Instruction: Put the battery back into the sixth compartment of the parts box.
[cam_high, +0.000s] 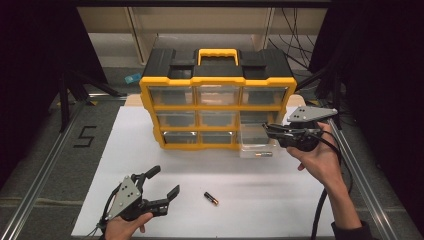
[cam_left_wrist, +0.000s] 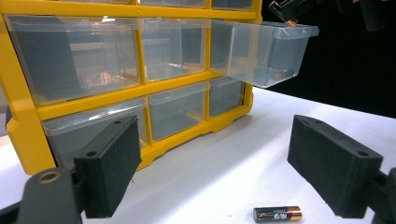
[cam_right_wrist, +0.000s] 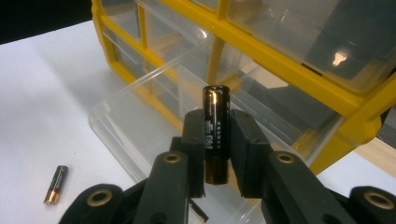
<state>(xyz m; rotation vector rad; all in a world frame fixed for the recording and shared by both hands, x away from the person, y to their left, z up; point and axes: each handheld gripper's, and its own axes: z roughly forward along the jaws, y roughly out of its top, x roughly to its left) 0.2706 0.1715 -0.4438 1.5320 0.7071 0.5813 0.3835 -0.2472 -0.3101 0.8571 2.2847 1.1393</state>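
Note:
A yellow and black organizer (cam_high: 218, 82) with clear drawers stands at the middle of the white table. One clear drawer (cam_high: 256, 145) on its right side is pulled out, and a battery (cam_high: 263, 154) lies inside it. My right gripper (cam_high: 269, 131) hovers over this drawer (cam_right_wrist: 140, 116), shut on an upright black and copper battery (cam_right_wrist: 215, 107). Another battery (cam_high: 210, 198) lies loose on the table in front. My left gripper (cam_high: 165, 180) rests near the front left, open and empty, with the loose battery (cam_left_wrist: 277, 214) just ahead of its jaws (cam_left_wrist: 219, 158). The pulled-out drawer (cam_left_wrist: 261, 51) juts out above.
The white board (cam_high: 125, 165) covers the table between metal rails (cam_high: 45, 165). Black stands and cables sit at the far left and right. A small blue object (cam_high: 132, 78) lies behind the organizer.

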